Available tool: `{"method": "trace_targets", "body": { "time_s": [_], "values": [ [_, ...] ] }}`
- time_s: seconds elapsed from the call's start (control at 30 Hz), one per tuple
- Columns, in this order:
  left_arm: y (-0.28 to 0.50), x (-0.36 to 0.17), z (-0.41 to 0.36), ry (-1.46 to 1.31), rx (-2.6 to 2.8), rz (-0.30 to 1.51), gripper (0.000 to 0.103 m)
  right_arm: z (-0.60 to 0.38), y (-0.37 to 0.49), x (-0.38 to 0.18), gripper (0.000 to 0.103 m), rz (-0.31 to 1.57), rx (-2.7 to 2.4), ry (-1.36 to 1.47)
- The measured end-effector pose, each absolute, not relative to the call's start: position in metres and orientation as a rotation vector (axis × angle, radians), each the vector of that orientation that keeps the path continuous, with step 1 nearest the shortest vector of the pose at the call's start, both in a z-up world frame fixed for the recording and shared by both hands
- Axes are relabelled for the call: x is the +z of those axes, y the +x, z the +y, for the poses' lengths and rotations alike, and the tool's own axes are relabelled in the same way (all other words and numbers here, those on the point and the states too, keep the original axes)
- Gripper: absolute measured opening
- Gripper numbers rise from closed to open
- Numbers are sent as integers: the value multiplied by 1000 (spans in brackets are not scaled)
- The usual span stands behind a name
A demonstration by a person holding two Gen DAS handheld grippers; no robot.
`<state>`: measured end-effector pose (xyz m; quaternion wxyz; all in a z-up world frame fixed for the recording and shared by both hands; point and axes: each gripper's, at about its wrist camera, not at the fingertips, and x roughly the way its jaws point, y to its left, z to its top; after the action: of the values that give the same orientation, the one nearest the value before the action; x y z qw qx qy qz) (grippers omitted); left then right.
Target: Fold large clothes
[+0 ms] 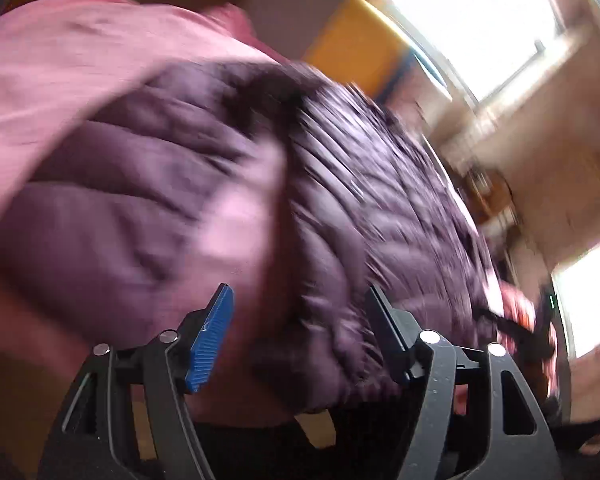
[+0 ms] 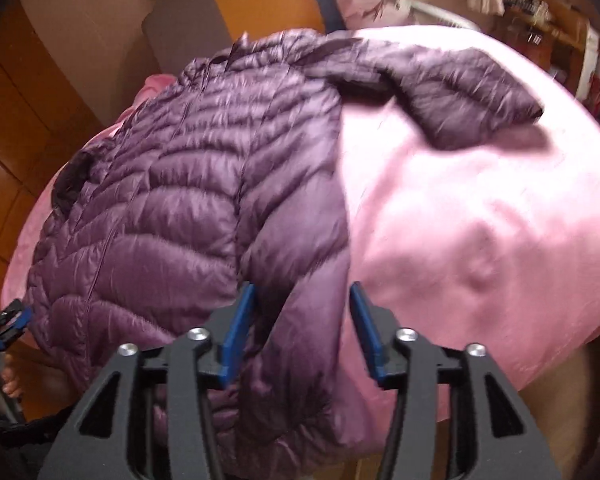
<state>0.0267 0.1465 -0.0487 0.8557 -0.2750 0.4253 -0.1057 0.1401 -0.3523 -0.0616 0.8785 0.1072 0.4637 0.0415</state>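
A purple quilted down jacket (image 2: 172, 200) is spread on a pink bedcover (image 2: 480, 216), with its body lying toward the left of the right wrist view. 1 sleeve (image 2: 456, 92) is stretched out across the cover toward the upper right. The other sleeve (image 2: 300, 300) is draped down over the near edge of the bed.

The right gripper (image 2: 302, 328) is held over that hanging sleeve. Its 2 blue pads (image 2: 236, 340) are set apart, with the sleeve fabric seen in the gap between them; no pressing of the pads on the cloth can be made out, so the jaws are read as parted.

At the lower left edge of the same view, the left gripper (image 2: 14, 320) is seen small, just beside the jacket's hem, and a hand (image 2: 2, 380) is seen around its handle.

In the left wrist view everything is heavily blurred. The left gripper (image 1: 300, 336) is shown with its jaws well apart, the jacket (image 1: 340, 208) lying beyond and between them. No cloth is seen clamped by the blue pad (image 1: 210, 340). Bright windows (image 1: 476, 20) and a yellow panel (image 1: 352, 44) are seen behind the bed.
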Motion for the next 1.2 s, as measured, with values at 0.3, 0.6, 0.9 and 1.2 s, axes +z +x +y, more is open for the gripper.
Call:
{"method": "trace_targets", "body": {
  "time_s": [0.3,0.6,0.9,1.2],
  "values": [
    [6,-74,243,-874,144,870,72,-272,168,-23,72,847,242,147],
    [47,-56,262,-595,260,860,7,-151,201,-57,72,887,491,76],
    [125,-23,352,-265,553,808,7,-108,205,-100,72,925,517,-41],
    [155,-91,372,-232,698,968,7,-124,207,-108,72,944,518,-28]
  ]
}}
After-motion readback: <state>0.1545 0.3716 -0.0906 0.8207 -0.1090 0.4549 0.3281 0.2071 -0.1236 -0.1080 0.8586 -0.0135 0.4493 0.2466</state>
